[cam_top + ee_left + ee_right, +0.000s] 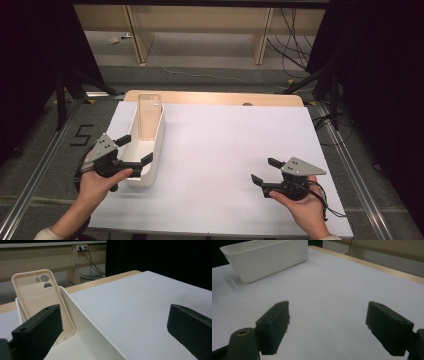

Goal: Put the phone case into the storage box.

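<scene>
A long white bin (156, 150) stands on the left half of the white table top (225, 145). A pale, translucent phone case (149, 116) leans upright inside its far end; in the left gripper view the phone case (37, 297) shows its camera cut-outs. My left gripper (135, 150) is open, its jaws straddling the bin's near right wall (100, 335). My right gripper (265, 171) is open low over the bare table at the right, nothing between its jaws. From there the bin (267, 258) lies far off to the upper left.
The table's wooden far edge (215, 97) borders a floor with cables (295, 45) and desk legs. Black curtains stand at both sides. A metal rail (350, 165) runs along the table's right side.
</scene>
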Available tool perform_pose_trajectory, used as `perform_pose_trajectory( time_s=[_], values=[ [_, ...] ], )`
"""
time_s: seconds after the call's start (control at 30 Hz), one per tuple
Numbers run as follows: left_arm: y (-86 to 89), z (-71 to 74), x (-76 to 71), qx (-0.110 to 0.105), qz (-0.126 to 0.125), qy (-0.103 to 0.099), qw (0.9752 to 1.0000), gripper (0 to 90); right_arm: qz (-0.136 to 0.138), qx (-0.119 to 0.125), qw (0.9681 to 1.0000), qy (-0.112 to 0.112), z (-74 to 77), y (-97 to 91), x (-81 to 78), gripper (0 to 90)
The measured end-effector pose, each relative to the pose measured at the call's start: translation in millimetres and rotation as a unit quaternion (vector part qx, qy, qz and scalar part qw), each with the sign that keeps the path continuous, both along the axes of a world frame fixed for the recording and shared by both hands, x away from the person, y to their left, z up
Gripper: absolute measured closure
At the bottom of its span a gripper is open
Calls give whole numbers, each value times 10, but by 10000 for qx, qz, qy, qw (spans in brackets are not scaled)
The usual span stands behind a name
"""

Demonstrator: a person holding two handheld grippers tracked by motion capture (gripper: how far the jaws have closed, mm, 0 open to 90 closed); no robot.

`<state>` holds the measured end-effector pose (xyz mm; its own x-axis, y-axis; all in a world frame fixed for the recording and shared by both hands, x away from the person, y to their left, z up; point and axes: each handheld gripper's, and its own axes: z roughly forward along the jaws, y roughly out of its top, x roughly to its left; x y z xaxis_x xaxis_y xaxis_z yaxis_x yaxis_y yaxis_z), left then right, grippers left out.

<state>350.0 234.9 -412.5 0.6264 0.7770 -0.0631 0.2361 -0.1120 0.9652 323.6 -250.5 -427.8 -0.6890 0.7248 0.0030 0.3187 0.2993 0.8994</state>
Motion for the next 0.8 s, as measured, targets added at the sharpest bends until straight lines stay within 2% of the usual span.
perform_pose_trajectory(
  time_s=[0.03, 0.13, 0.23, 0.27, 0.3, 0.47, 0.5, 0.63, 0.67, 0.7, 0.77, 0.8],
  values=[
    [-7, -12, -18, -1, -20, 7, 10000, 0, 10, 41, 10000, -81, -9, 3, 9, 204],
    [-15, -46, -59, 42, -53, 0, 10000, 0, -10, -18, 10000, -5, 0, -8, 2, 204],
    [-21, -81, -93, 43, -82, -11, 10000, 0, 2, 43, 10000, -82, -8, 1, 8, 204],
    [-21, -93, -103, 67, -100, -24, 9999, 0, -11, -12, 10000, -45, -2, -3, 2, 204],
    [-21, -102, -114, 87, -112, -30, 9999, 0, 44, 54, 10000, -68, -11, 3, 11, 204],
    [-3, -135, -142, 148, -130, 1, 9998, 0, 17, 48, 10000, -82, -11, 0, 10, 204],
    [-1, -136, -146, 144, -130, 4, 9998, 0, -11, -14, 10000, -48, -2, -6, 3, 204],
    [-13, -150, -151, 121, -152, -10, 9998, 0, -3, 32, 10000, -61, -7, -4, 4, 203],
    [-16, -156, -151, 110, -154, -15, 9998, 0, 34, 91, 10000, 4, -9, 2, 2, 203],
    [-17, -159, -152, 100, -146, -20, 9998, 0, 21, 44, 9999, 100, 5, -7, -11, 202],
    [-17, -161, -156, 88, -146, -32, 9998, 0, 20, 184, 9997, -133, -21, 3, 17, 199],
    [-20, -162, -158, 85, -143, -41, 9999, 0, 3, 126, 9999, -88, -12, -9, 12, 199]
  ],
)
